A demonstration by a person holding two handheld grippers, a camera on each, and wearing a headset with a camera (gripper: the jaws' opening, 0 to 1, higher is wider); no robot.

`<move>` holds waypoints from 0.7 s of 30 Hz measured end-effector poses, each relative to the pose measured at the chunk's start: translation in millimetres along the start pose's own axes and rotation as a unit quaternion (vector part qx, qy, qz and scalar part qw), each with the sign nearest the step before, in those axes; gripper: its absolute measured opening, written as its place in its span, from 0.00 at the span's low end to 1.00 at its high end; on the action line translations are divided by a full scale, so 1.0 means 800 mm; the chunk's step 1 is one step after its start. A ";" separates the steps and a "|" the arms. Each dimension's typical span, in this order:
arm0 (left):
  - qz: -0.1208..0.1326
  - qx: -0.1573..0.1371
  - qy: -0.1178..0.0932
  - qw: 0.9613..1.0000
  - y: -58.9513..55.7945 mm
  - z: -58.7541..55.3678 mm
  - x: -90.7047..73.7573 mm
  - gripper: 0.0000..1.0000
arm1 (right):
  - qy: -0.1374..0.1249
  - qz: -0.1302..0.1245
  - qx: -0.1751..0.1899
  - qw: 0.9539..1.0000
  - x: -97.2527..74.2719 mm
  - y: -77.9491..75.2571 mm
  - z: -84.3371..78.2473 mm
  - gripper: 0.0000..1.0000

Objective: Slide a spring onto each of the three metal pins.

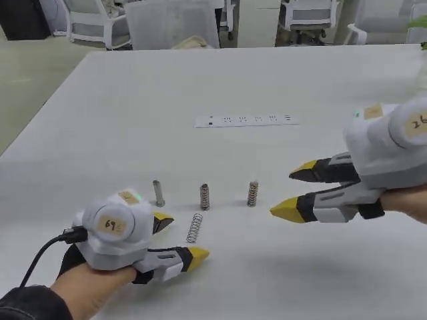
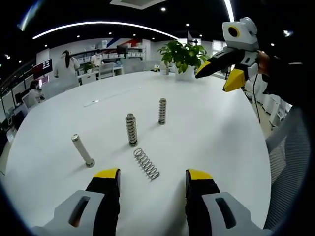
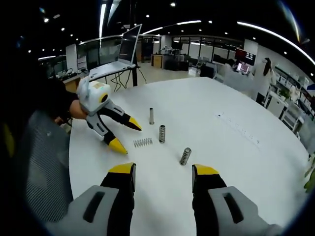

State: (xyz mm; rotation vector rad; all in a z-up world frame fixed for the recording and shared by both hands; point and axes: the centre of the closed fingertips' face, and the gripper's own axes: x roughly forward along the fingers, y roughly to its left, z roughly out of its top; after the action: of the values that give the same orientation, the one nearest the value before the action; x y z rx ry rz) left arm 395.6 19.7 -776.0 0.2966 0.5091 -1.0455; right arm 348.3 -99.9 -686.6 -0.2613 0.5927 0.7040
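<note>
Spring [image 1: 194, 228] loose near bare pin [image 1: 158, 193]
Lies flat just ahead of left gripper [image 1: 183, 236], jaws parted, empty; right gripper [image 1: 287, 193] well apart, open, holding nothing.

Table [image 1: 200, 87]: bare pin [image 1: 158, 193] left, middle pin [image 1: 205, 197], right pin [image 1: 253, 193] in row; loose spring [image 1: 194, 228] in front

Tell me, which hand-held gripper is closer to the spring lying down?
Left. The left hand-held gripper sits right beside the lying spring; the right hand-held gripper hangs farther away.

Print on paper strip [image 1: 245, 120] too small to read; right tool [image 1: 282, 193] partly beyond the head view's edge.
</note>
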 end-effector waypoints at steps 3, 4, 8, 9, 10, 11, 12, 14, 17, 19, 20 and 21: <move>0.000 -0.001 0.000 1.000 -0.001 0.000 0.003 0.47 | -0.002 -0.002 0.010 1.000 -0.003 0.004 -0.009 0.44; 0.001 -0.001 0.000 1.000 -0.001 0.000 0.005 0.47 | -0.001 -0.002 0.012 1.000 -0.004 0.005 -0.012 0.44; 0.004 -0.002 0.000 1.000 -0.001 0.000 0.008 0.46 | 0.001 -0.005 0.022 1.000 -0.007 0.006 -0.024 0.44; 0.004 -0.002 0.000 1.000 -0.001 0.001 0.008 0.46 | 0.001 -0.006 0.028 1.000 -0.009 0.007 -0.028 0.44; 0.005 -0.003 -0.001 1.000 -0.001 0.001 0.009 0.45 | 0.002 -0.007 0.030 1.000 -0.010 0.008 -0.031 0.44; 0.006 -0.003 -0.001 1.000 0.000 0.001 0.010 0.45 | 0.003 -0.009 0.033 0.999 -0.010 0.008 -0.036 0.44; 0.007 -0.003 0.000 1.000 0.001 0.000 0.010 0.44 | 0.004 -0.009 0.035 0.999 -0.010 0.008 -0.039 0.44; 0.010 -0.004 0.000 1.000 0.002 0.000 0.012 0.44 | 0.007 -0.009 0.040 0.999 -0.011 0.010 -0.046 0.44; 0.012 -0.006 0.000 1.000 0.004 0.000 0.014 0.41 | 0.008 -0.010 0.048 0.999 -0.012 0.013 -0.053 0.44; 0.019 -0.004 0.000 1.000 0.007 0.000 0.014 0.40 | 0.008 -0.011 0.052 0.999 -0.012 0.015 -0.057 0.44; 0.019 -0.005 0.000 1.000 0.007 0.000 0.014 0.38 | 0.009 -0.011 0.053 0.999 -0.012 0.016 -0.058 0.44; 0.020 -0.006 0.000 1.000 0.008 0.000 0.015 0.38 | 0.008 -0.010 0.054 0.998 -0.010 0.017 -0.059 0.44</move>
State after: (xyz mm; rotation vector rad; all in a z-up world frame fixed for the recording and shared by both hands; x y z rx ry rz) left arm 405.8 13.8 -782.5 0.2947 0.5084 -1.0025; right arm 314.3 -114.2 -720.4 -0.1721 0.6414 0.6483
